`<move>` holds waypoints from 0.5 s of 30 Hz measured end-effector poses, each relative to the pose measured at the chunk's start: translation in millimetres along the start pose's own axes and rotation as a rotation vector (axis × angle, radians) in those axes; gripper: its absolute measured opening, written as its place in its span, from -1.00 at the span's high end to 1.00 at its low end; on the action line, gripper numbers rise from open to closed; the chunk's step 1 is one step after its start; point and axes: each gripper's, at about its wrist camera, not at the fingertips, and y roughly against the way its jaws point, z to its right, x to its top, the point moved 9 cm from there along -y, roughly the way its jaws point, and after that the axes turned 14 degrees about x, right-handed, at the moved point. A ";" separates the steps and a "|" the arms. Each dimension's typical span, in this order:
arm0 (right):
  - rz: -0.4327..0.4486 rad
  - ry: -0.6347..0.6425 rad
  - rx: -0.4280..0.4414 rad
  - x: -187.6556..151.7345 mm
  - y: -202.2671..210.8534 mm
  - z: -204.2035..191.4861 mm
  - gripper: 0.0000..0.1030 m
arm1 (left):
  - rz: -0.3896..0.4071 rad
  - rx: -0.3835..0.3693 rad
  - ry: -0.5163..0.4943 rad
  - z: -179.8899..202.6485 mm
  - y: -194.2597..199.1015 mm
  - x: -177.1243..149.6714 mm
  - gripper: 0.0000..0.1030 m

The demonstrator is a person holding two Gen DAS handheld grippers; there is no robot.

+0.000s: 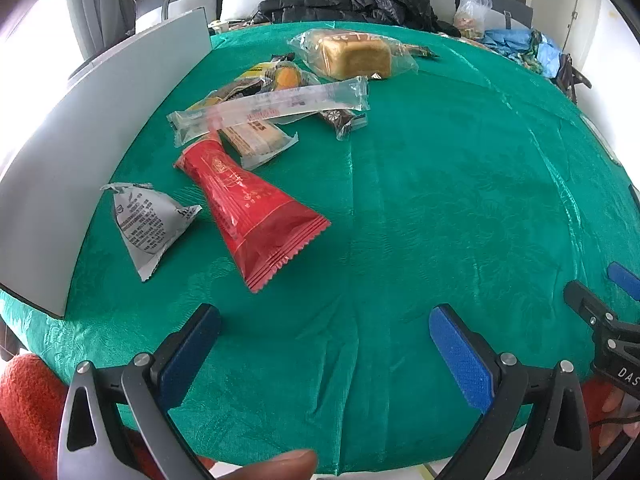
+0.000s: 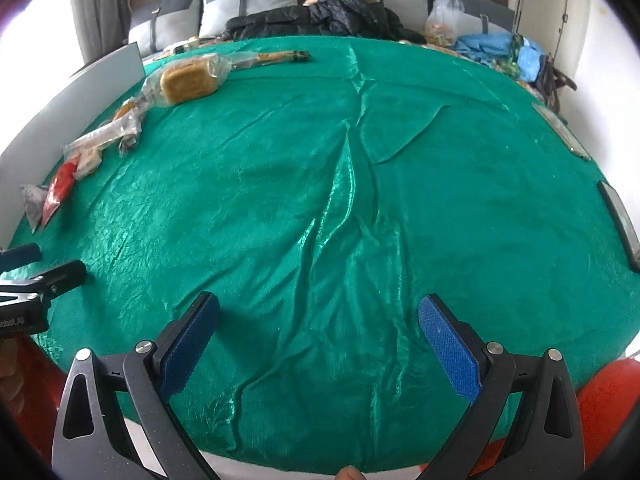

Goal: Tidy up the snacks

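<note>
Snacks (image 1: 264,120) heaped at tabletop's (image 1: 440,200) left side beside grey board (image 1: 80,152); likely unsorted. Left tool (image 1: 324,344) and right tool (image 2: 318,332) both spread wide, empty, hovering near edge.

One red packet (image 1: 248,208), one grey pouch (image 1: 144,224), one bagged loaf (image 1: 356,56) — perhaps five more wrapped snacks (image 1: 276,100).

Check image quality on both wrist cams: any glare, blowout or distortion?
Left wrist: window light blows out the left edge, fisheye bows the green tablecloth, red snack packet sharp. Right wrist: sheen glares off the cloth wrinkles, corners vignetted.
</note>
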 end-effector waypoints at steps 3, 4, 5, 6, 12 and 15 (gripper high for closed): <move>0.013 0.001 0.006 0.9 -0.9 -0.1 -0.98 | 0.006 0.000 0.002 -0.4 0.5 -0.3 -1.00; 0.016 0.001 0.005 1.3 -1.1 -0.4 -0.98 | 0.008 0.000 0.001 -0.5 0.4 0.0 -1.00; 0.017 0.000 0.004 1.5 -1.3 -0.5 -0.99 | 0.009 0.000 0.001 -0.6 0.5 -0.3 -1.00; 0.017 -0.003 0.004 3.3 -2.4 -0.2 -0.99 | 0.009 0.000 0.001 -0.4 0.2 0.9 -1.00; 0.029 -0.005 -0.001 4.4 -3.3 -1.0 -0.99 | 0.018 -0.003 -0.002 -0.8 3.7 -1.8 -1.00; 0.032 -0.008 -0.004 4.0 -2.9 -0.9 -0.99 | 0.022 -0.008 -0.008 -1.3 4.1 -1.7 -1.00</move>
